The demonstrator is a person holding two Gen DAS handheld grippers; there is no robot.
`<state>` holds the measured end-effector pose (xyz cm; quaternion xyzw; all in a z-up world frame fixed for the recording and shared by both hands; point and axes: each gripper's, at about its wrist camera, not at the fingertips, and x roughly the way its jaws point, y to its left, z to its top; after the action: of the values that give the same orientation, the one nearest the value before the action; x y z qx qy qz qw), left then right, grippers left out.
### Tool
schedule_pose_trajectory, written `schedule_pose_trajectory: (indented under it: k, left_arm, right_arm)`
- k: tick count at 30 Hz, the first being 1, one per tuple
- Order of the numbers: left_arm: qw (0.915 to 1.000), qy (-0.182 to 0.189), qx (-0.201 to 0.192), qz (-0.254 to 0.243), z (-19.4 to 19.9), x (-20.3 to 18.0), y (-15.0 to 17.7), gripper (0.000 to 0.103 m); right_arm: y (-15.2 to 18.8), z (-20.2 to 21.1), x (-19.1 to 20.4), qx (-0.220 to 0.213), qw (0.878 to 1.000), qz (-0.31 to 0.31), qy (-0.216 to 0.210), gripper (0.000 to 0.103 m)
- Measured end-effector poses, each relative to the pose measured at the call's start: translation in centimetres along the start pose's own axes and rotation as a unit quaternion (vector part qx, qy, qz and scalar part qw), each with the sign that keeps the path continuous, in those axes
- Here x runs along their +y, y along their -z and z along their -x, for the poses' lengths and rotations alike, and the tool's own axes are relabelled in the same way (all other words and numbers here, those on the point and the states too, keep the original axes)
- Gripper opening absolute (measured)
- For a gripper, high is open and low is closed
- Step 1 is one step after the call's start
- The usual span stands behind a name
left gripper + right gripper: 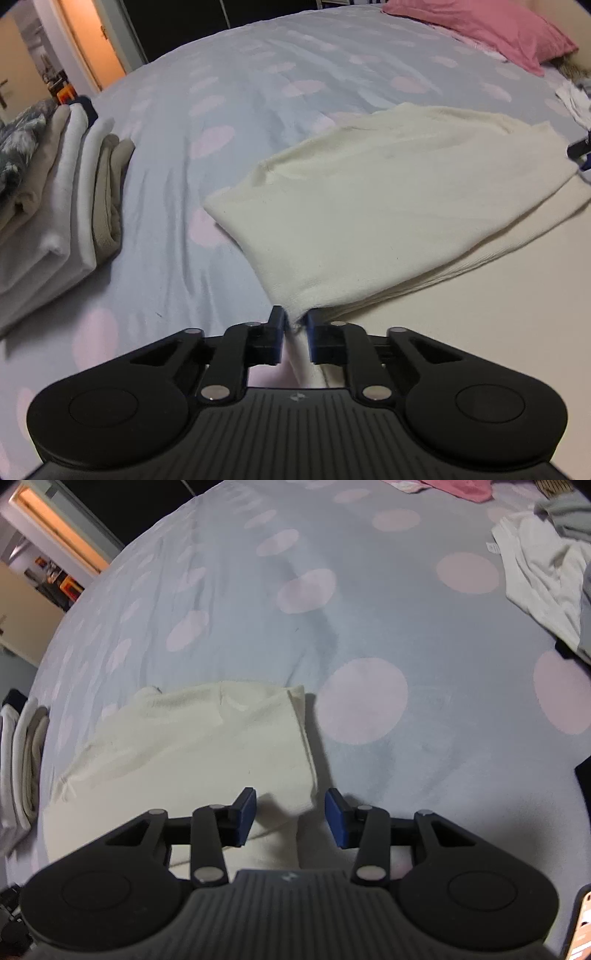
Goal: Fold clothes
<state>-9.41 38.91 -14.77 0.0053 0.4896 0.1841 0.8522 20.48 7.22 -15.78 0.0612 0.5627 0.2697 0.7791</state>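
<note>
Left wrist view: the left gripper (295,323) is pitched steeply down at the bed, jaws nearly closed — pinching the near corner of the cream knit garment (388,206), which lies half-folded on the pale blue duvet with pink dots (229,92). A stack of folded beige and white clothes (62,192) sits at 9 o'clock; a pink pillow (480,26) at 1 o'clock.

Right wrist view: the right gripper (290,808) also tilts down, its blue-padded jaws partly open with the garment's right corner (291,790) between them, pads not pressing. Unfolded pale clothes (539,576) lie at 2 o'clock.

Step in hand, as judged: taking both near corners for 1 more fold. Next move calls for the right jaws to close on cloth, then both corners carried toward 12 o'clock.
</note>
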Motion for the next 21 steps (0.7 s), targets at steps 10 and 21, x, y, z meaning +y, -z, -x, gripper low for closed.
schedule_pose_trajectory:
  k: [10, 21]
  left_arm:
    - [0.9979, -0.004, 0.017, 0.062, -0.2, 2.8, 0.7, 0.004]
    - [0.9974, -0.002, 0.037, 0.062, -1.4, 2.9, 1.5, 0.005]
  right_arm:
    - [0.1, 2.0, 2.3, -0.001, 0.999, 0.002, -0.034, 0.007]
    - [1.5, -0.2, 0.6, 0.045, 0.999, -0.009, 0.001, 0.006]
